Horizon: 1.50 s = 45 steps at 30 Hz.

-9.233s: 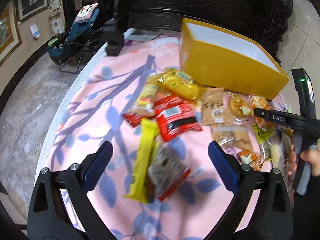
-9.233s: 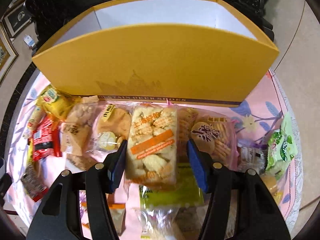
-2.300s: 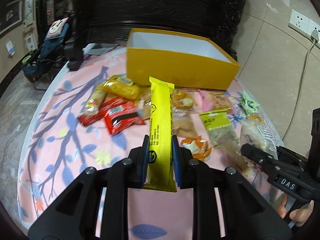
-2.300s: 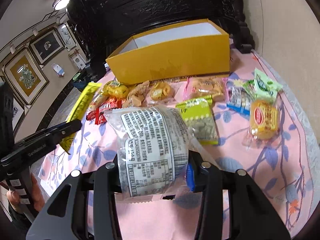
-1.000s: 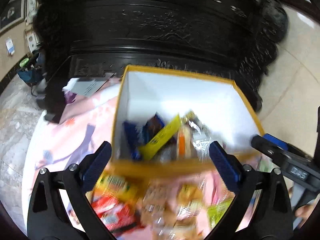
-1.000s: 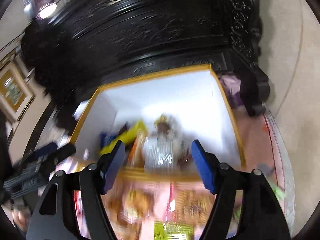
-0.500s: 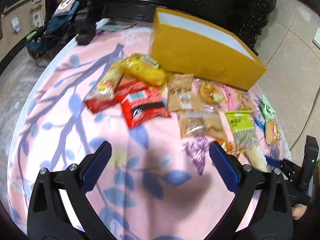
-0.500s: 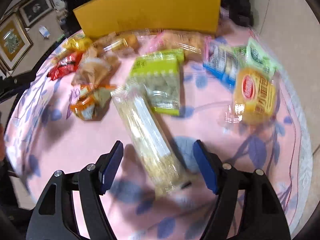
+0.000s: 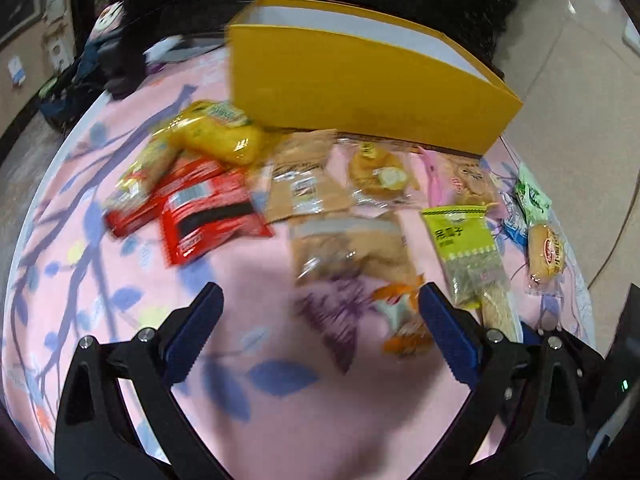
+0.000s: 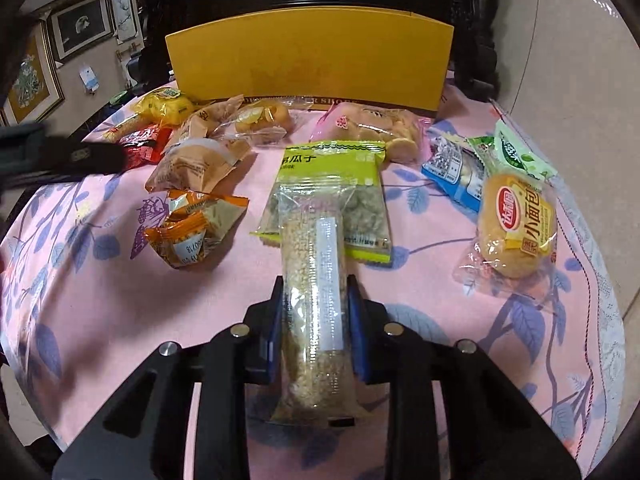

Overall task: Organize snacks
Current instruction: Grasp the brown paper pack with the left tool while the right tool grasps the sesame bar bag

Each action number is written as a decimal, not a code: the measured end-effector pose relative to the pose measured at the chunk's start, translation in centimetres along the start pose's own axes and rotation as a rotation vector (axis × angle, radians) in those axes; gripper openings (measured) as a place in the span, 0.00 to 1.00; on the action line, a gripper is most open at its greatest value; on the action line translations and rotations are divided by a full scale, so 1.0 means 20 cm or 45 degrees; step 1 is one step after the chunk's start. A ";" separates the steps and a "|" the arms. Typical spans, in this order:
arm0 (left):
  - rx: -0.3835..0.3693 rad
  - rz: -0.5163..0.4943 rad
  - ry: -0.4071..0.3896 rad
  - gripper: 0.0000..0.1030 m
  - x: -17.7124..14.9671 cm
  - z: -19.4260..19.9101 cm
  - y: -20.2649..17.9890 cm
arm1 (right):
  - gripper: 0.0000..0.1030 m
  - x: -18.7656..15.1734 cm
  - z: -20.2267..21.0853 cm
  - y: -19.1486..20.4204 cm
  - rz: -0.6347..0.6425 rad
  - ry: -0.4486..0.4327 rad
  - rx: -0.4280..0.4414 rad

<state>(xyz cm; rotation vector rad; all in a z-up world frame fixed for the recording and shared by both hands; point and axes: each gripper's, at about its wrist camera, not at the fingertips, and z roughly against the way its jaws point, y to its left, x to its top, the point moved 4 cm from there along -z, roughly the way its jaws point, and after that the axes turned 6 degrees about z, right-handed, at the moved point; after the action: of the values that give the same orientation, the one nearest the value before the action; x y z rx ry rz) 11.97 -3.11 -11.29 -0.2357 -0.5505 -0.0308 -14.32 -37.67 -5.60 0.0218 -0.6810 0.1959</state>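
My right gripper [image 10: 315, 312] is shut on a long clear pack of sesame bar [image 10: 313, 280], whose far end lies over a green seed packet [image 10: 332, 196]. My left gripper [image 9: 320, 328] is open and empty above the pink cloth, with an orange-wrapped snack [image 9: 400, 316] and a clear bread pack [image 9: 352, 248] just beyond its fingers. The yellow box [image 9: 360, 88] stands at the back; it also shows in the right wrist view [image 10: 308, 68]. Red packets [image 9: 200, 212] and a yellow bag [image 9: 216, 136] lie at the left.
A round bread pack [image 10: 516, 224], a blue packet [image 10: 452, 168] and a green packet [image 10: 516, 152] lie near the table's right edge. A pink biscuit bag [image 10: 372, 128] and brown packs [image 10: 196, 160] sit before the box. Dark carved furniture stands behind.
My right gripper has closed on the sesame bar pack that lay between its open jaws. My left gripper has moved lower and to the right over the cloth, staying open.
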 end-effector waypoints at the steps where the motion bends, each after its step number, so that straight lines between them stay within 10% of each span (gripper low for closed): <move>1: 0.016 -0.027 0.001 0.97 0.02 -0.03 -0.05 | 0.29 0.00 0.00 -0.01 -0.006 -0.002 0.011; 18: 0.175 -0.087 0.010 0.97 0.08 -0.39 -0.15 | 0.32 -0.01 0.00 -0.03 -0.039 -0.016 0.067; 24: 0.143 -0.094 -0.032 0.55 0.05 -0.31 -0.15 | 0.28 -0.01 0.00 -0.03 -0.060 -0.019 0.051; 45: -0.063 0.004 -0.120 0.54 -0.14 0.28 0.05 | 0.28 0.11 0.17 0.10 -0.047 -0.104 0.092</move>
<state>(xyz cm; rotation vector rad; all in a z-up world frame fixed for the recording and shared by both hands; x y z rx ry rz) 6.85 -1.05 -8.35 -0.2870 -0.6441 -0.0304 -15.15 -35.63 -1.66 0.1119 -0.7542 0.1851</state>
